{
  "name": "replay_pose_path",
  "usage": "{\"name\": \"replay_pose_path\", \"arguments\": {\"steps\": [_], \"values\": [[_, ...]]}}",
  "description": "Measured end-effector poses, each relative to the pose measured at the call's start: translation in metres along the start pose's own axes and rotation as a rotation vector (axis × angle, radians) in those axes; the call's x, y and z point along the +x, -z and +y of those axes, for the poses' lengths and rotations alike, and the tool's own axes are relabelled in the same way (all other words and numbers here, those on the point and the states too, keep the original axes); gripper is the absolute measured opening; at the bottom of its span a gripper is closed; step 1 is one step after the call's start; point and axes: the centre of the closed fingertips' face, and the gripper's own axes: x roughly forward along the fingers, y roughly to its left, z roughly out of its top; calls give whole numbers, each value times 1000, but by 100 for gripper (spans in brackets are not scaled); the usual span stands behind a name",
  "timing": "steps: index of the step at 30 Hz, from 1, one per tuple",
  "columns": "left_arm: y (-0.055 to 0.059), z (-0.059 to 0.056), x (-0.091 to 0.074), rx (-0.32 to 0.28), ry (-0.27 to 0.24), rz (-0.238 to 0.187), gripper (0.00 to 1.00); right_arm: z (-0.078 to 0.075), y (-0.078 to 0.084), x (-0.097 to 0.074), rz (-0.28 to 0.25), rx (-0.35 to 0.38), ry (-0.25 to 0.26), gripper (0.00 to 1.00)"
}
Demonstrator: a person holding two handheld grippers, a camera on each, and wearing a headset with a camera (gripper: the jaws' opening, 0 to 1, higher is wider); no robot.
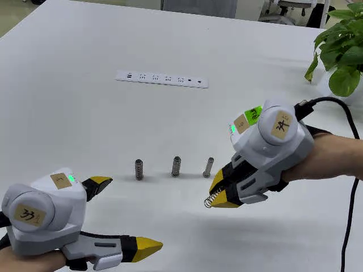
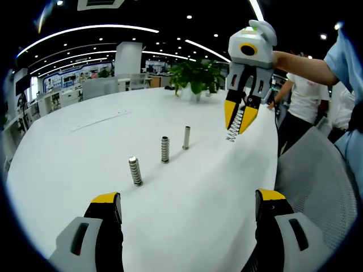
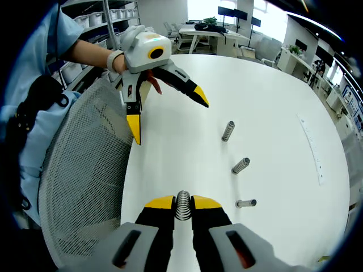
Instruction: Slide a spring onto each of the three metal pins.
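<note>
Three metal pins stand in a row on the white table point(image 1: 85, 113). The left pin point(image 1: 139, 169) and the middle pin point(image 1: 176, 166) each carry a spring. The right pin point(image 1: 208, 167) is bare, as the left gripper view confirms point(image 2: 186, 137). My right gripper point(image 1: 217, 191) hovers just right of the bare pin, shut on a spring point(image 1: 211, 198) that hangs from its yellow tips point(image 3: 182, 205). My left gripper point(image 1: 126, 212) rests open at the near left, with nothing between its fingers point(image 2: 184, 207).
A white power strip point(image 1: 162, 79) lies farther back on the table. A potted plant point(image 1: 340, 51) stands at the far right edge. A black cable point(image 1: 349, 187) trails from the right gripper. A mesh chair point(image 3: 79, 192) sits beside the table.
</note>
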Motion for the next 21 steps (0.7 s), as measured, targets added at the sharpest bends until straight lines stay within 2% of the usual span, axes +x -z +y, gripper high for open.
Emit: {"name": "replay_pose_path", "arguments": {"steps": [11,21], "values": [[0,18,-11,-3,-35,-11,100,-31,-2,-14,50,-39,24,12],[2,27,-18,-8,-60,-19,100,-60,-1,-22,112,-86,58,12]]}}
